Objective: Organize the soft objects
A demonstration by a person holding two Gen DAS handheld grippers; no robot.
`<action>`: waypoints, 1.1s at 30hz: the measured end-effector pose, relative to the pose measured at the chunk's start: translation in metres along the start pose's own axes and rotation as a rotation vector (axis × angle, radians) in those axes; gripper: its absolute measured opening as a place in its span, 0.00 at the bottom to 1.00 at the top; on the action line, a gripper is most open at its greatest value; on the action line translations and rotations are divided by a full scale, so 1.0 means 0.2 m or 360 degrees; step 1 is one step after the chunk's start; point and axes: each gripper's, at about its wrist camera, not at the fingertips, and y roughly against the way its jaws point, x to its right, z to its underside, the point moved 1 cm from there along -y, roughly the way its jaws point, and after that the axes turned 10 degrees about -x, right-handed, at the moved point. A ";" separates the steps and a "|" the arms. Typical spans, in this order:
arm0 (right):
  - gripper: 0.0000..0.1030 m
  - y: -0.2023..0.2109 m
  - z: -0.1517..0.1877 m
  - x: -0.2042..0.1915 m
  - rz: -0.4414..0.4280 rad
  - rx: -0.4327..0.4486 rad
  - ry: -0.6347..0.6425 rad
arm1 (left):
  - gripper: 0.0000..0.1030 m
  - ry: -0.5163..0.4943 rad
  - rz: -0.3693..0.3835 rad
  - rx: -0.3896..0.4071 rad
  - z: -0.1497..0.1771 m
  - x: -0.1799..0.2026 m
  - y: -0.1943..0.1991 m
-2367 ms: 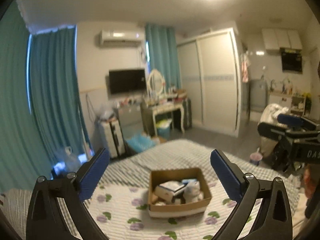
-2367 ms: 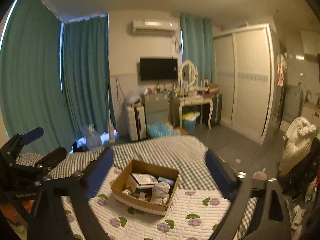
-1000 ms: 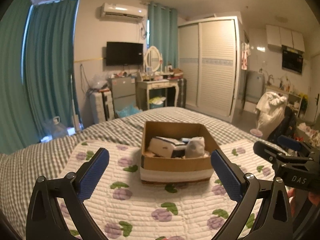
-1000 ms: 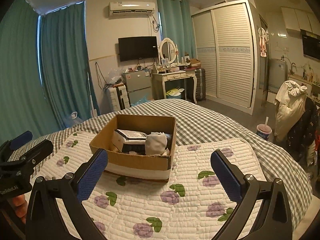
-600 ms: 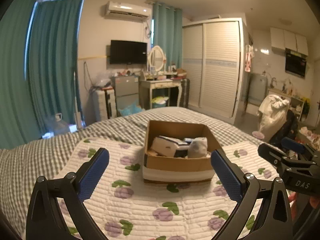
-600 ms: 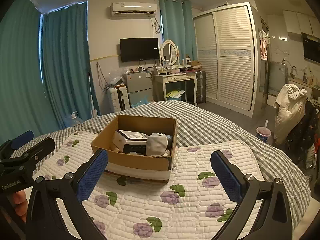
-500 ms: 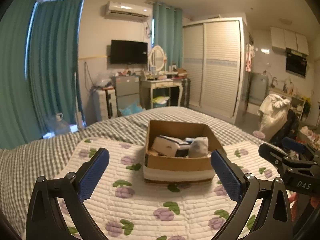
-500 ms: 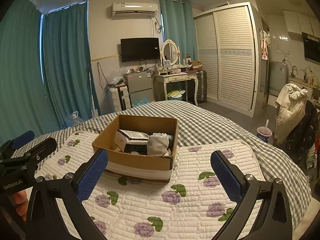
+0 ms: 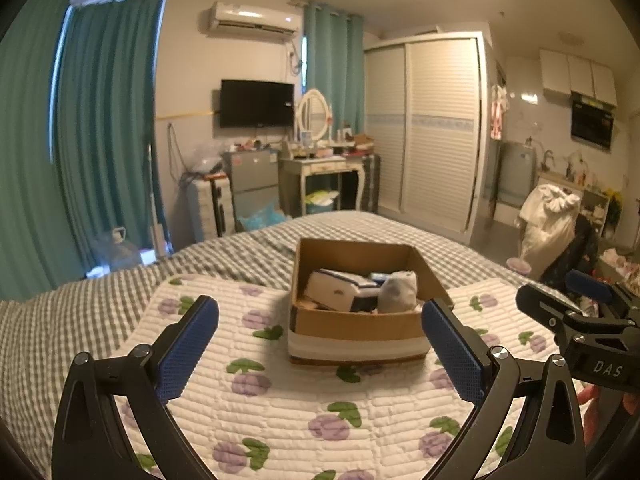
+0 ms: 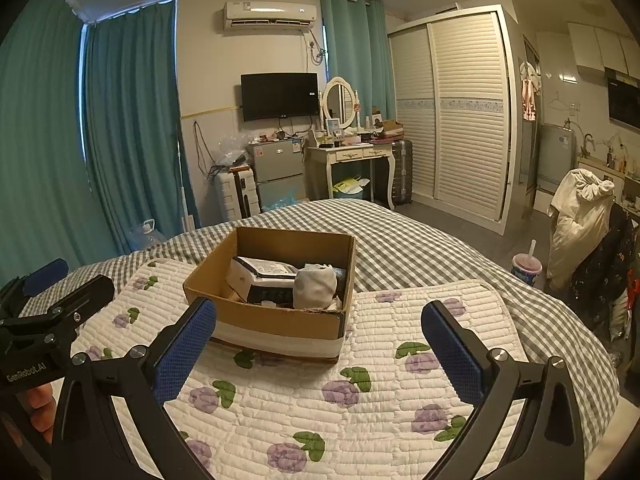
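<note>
While my left gripper (image 9: 320,344) and right gripper (image 10: 318,346) hover with jaws spread and empty, the cardboard box (image 9: 356,322) of soft bundles — one a grey roll (image 10: 315,286) — sits ahead on the quilted mat (image 10: 360,400) atop the bed.

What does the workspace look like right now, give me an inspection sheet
Surface: quilted floral mat on a checked bed cover.
Job's things: open cardboard box on the mat, holding a white pouch and a rolled pale cloth.
Clutter: nothing seen on the mat beside the box.
Grippers: left gripper and right gripper both open, empty, short of the box.
Cables: cords hanging on the wall.
Surroundings: dresser, wardrobe, television, teal curtains.
</note>
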 end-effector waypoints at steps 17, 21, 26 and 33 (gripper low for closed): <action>1.00 -0.01 0.00 0.01 0.0024 -0.0010 -0.0005 | 1.00 -0.0004 -0.0004 0.0001 0.01 -0.01 0.00; 1.00 -0.01 0.01 0.01 0.0025 -0.0012 -0.0002 | 1.00 -0.0015 0.0002 0.0004 0.00 -0.01 0.00; 1.00 -0.02 0.01 0.01 0.0024 -0.0018 -0.0003 | 1.00 -0.0013 0.0006 0.0007 0.00 -0.01 0.00; 1.00 -0.02 0.02 0.01 0.0028 -0.0020 0.0008 | 1.00 -0.0004 0.0011 0.0005 0.00 -0.03 -0.01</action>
